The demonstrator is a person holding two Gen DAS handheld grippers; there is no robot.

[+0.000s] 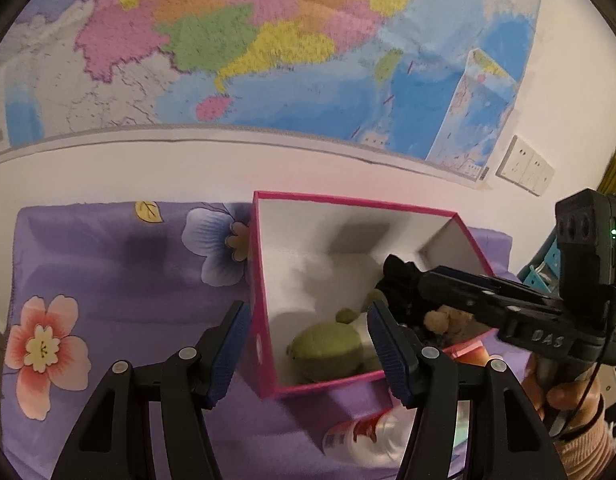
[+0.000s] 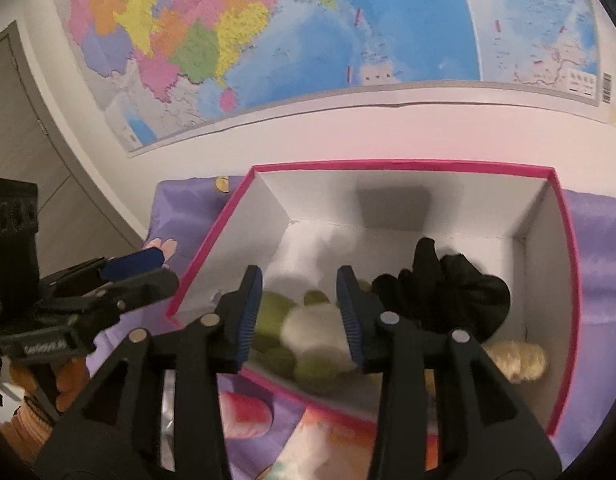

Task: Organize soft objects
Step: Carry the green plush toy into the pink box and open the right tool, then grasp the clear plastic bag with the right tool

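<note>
- Evidently the step in hand is putting soft things into the pink box (image 1: 268, 280), the landmark for all that follows. In the left wrist view the left hand-held gripper (image 1: 306, 350) stands with its jaws apart astride the box's near left wall, one pad outside and one inside, pressing on nothing that I can see.
- Inside the box, at its near end, lies the green plush toy (image 1: 328, 350); its long axis runs roughly along the near wall. The black cloth (image 1: 400, 280) lies beside it toward the right wall.
- Just outside the near wall a white bottle (image 1: 368, 436) lies on the purple floral cloth (image 1: 108, 264).
- In the right wrist view the right hand-held gripper (image 2: 300, 316) hangs over the box's near end, jaws apart, with the plush toy's white and green body (image 2: 312, 332) seen blurred between them and seemingly loose.
- A pale fluffy thing (image 2: 516, 360) lies by the right wall, below the black cloth.
- Next, I judge, both grippers must lift clear of the box without dragging anything out.
</note>
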